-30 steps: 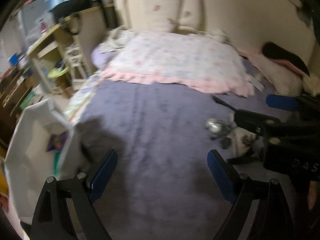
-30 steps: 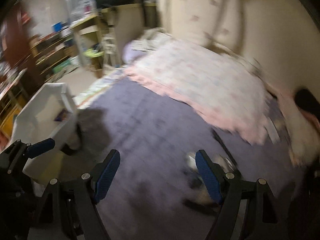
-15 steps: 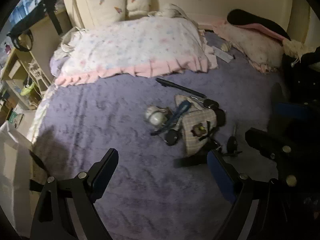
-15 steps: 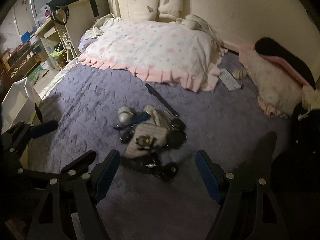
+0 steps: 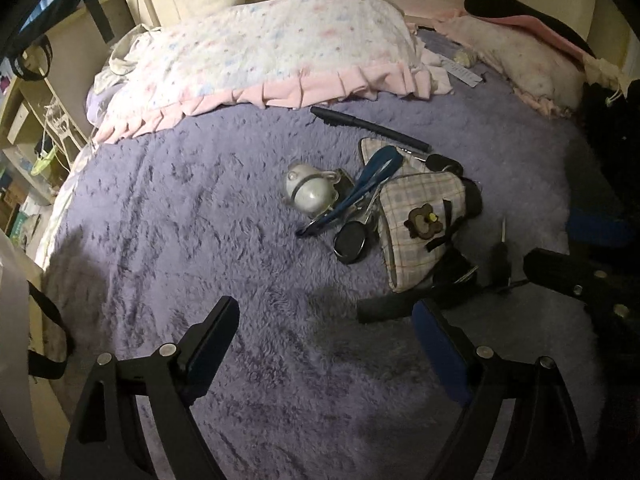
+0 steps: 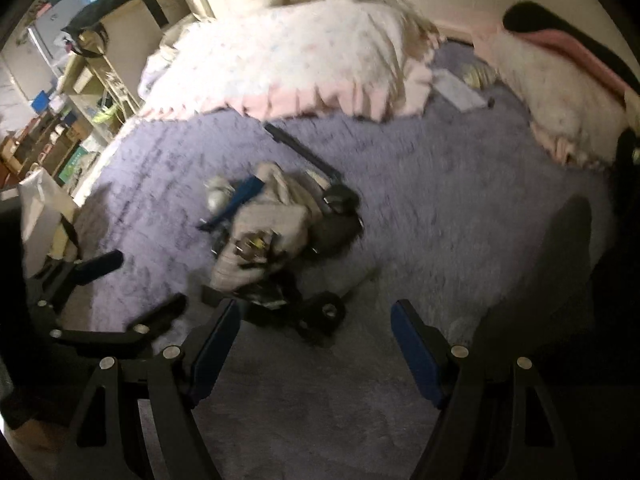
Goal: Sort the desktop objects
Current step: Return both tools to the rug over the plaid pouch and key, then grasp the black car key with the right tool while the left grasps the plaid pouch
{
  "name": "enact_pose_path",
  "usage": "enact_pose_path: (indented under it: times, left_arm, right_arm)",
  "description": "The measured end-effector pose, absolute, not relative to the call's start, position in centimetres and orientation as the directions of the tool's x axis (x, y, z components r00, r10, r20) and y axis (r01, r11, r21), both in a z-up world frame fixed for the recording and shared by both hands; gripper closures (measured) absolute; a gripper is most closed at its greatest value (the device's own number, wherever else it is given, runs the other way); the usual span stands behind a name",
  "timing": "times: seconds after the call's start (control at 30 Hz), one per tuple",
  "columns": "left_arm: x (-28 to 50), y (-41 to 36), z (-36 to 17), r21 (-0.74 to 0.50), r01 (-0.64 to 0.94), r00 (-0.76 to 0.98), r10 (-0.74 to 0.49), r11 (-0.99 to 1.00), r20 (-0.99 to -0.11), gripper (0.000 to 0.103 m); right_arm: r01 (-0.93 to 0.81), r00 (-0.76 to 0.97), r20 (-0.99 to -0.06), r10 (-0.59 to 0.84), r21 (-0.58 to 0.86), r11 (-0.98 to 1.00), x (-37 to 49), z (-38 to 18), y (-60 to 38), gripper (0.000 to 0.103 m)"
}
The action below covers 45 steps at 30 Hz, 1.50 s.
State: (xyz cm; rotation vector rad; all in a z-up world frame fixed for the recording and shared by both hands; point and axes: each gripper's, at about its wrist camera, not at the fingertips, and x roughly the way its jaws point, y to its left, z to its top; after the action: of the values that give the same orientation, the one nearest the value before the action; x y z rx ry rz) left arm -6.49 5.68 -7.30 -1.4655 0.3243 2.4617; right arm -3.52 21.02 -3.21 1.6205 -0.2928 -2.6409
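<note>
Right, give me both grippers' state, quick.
Left gripper: open, holding nothing, above the fluffy purple blanket.
Right gripper: open, holding nothing.

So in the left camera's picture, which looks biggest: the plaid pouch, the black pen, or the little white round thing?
1. Plaid pouch, clearly largest.
2. Black pen, long but thin.
3. White round thing, smallest, though bulkier than the pen.
All lie about equally far from the camera.

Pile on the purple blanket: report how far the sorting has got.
Done: nothing visibly; the pile is together, with the black pen, the plaid pouch, the blue-handled scissors and the round white item touching or overlapping. In hand: nothing; the left gripper and the right gripper are open and empty, short of the pile. Left: every piece.
</note>
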Motion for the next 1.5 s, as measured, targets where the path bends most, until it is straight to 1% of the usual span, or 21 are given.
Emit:
enact_pose_path:
  times: [0.13, 0.27, 0.33, 0.4, 0.43, 0.5, 0.6, 0.7, 0.73, 0.8, 0.9, 0.93, 0.97, 1.0, 1.03, 1.1, 1.13, 1.17, 1.23, 1.4, 1.5]
  left_arm:
    - [-7.1, 5.1, -8.2, 0.013, -0.325, -0.452, 0.144, -0.946, -0.88, 0.015]
    - [-8.0, 4.6, -8.8, 0.0, -0.321, -0.45, 0.153, -0.947, -0.88, 0.015]
    - [-8.0, 4.2, -9.0, -0.01, -0.324, -0.448, 0.163, -0.946, -0.879, 0.015]
    - [-7.7, 3.6, -9.2, -0.017, -0.327, -0.449, 0.171, -0.945, -0.877, 0.015]
    - [-7.4, 3.1, -9.4, -0.019, -0.328, -0.447, 0.172, -0.945, -0.878, 0.015]
    - [-7.0, 2.5, -9.7, -0.016, -0.327, -0.442, 0.167, -0.945, -0.881, 0.015]
    - [-6.5, 1.5, -10.1, 0.007, -0.319, -0.445, 0.143, -0.948, -0.884, 0.015]
    - [-6.4, 1.0, -10.1, 0.009, -0.314, -0.444, 0.138, -0.949, -0.885, 0.015]
    - [-6.4, 0.9, -10.1, 0.004, -0.313, -0.445, 0.143, -0.95, -0.884, 0.015]
    - [-6.4, 1.0, -10.0, -0.008, -0.316, -0.449, 0.157, -0.949, -0.88, 0.015]
    - [-6.3, 1.1, -9.9, -0.024, -0.317, -0.452, 0.173, -0.948, -0.875, 0.015]
    - [-6.3, 1.2, -9.9, -0.028, -0.316, -0.452, 0.176, -0.948, -0.875, 0.015]
    - [-6.2, 1.2, -9.9, -0.033, -0.316, -0.452, 0.18, -0.948, -0.874, 0.015]
    - [-6.1, 1.1, -9.8, -0.036, -0.315, -0.452, 0.183, -0.948, -0.873, 0.015]
    - [-6.1, 1.1, -9.8, -0.037, -0.315, -0.453, 0.185, -0.948, -0.872, 0.015]
    - [-6.0, 1.1, -9.7, -0.035, -0.315, -0.455, 0.183, -0.949, -0.871, 0.015]
    - [-6.0, 1.1, -9.6, -0.031, -0.313, -0.457, 0.179, -0.949, -0.871, 0.015]
    - [-5.9, 1.1, -9.5, -0.026, -0.31, -0.46, 0.174, -0.95, -0.871, 0.015]
    - [-5.9, 1.0, -9.3, -0.023, -0.308, -0.463, 0.17, -0.951, -0.87, 0.015]
    - [-6.1, 1.3, -8.8, -0.028, -0.306, -0.471, 0.177, -0.952, -0.864, 0.015]
    - [-6.3, 2.2, -8.6, -0.055, -0.318, -0.463, 0.206, -0.947, -0.862, 0.015]
  right_arm:
    - [-0.071, -0.448, -0.886, -0.117, 0.166, -0.984, -4.5, -4.1, 20.9, 0.027]
    - [-0.046, -0.464, -0.874, -0.148, 0.191, -0.981, -5.7, -4.2, 20.2, 0.027]
    - [-0.028, -0.453, -0.881, -0.136, 0.167, -0.986, -6.0, -4.9, 19.6, 0.027]
    - [-0.026, -0.423, -0.9, -0.102, 0.124, -0.992, -5.9, -6.1, 19.1, 0.031]
    - [-0.032, -0.411, -0.907, -0.091, 0.115, -0.993, -5.9, -6.8, 19.1, 0.031]
    - [-0.039, -0.382, -0.919, -0.094, 0.118, -0.992, -5.5, -8.2, 19.3, 0.035]
    - [0.002, -0.377, -0.92, -0.106, 0.114, -0.993, -5.3, -9.1, 19.2, 0.036]
    - [0.057, -0.384, -0.919, -0.094, 0.078, -0.995, -5.3, -9.1, 18.7, 0.036]
    - [0.066, -0.387, -0.918, -0.089, 0.069, -0.995, -5.4, -9.0, 18.6, 0.036]
    - [0.059, -0.388, -0.918, -0.086, 0.068, -0.996, -5.5, -9.2, 18.8, 0.032]
    - [0.037, -0.378, -0.918, -0.121, 0.116, -0.993, -5.9, -10.0, 19.1, 0.025]
    - [0.035, -0.377, -0.918, -0.123, 0.118, -0.992, -5.9, -10.1, 18.9, 0.025]
    - [0.037, -0.381, -0.917, -0.113, 0.107, -0.994, -5.9, -10.3, 18.6, 0.026]
    - [0.043, -0.385, -0.916, -0.108, 0.099, -0.994, -5.9, -10.2, 18.4, 0.034]
    - [0.051, -0.386, -0.916, -0.11, 0.098, -0.994, -5.8, -10.1, 18.3, 0.038]
    - [0.055, -0.38, -0.923, -0.066, 0.048, -0.997, -5.7, -10.0, 18.2, 0.06]
    - [0.056, -0.379, -0.924, -0.058, 0.039, -0.998, -5.7, -9.8, 18.5, 0.066]
    - [0.039, -0.396, -0.916, -0.07, 0.06, -0.997, -5.6, -9.4, 19.1, 0.068]
    - [0.005, -0.395, -0.912, -0.11, 0.118, -0.993, -5.7, -9.1, 20.1, 0.069]
    - [0.039, -0.404, -0.912, -0.07, 0.059, -0.997, -4.9, -8.5, 19.5, 0.069]
    - [0.037, -0.419, -0.907, -0.052, 0.04, -0.999, -4.1, -7.6, 19.5, 0.069]
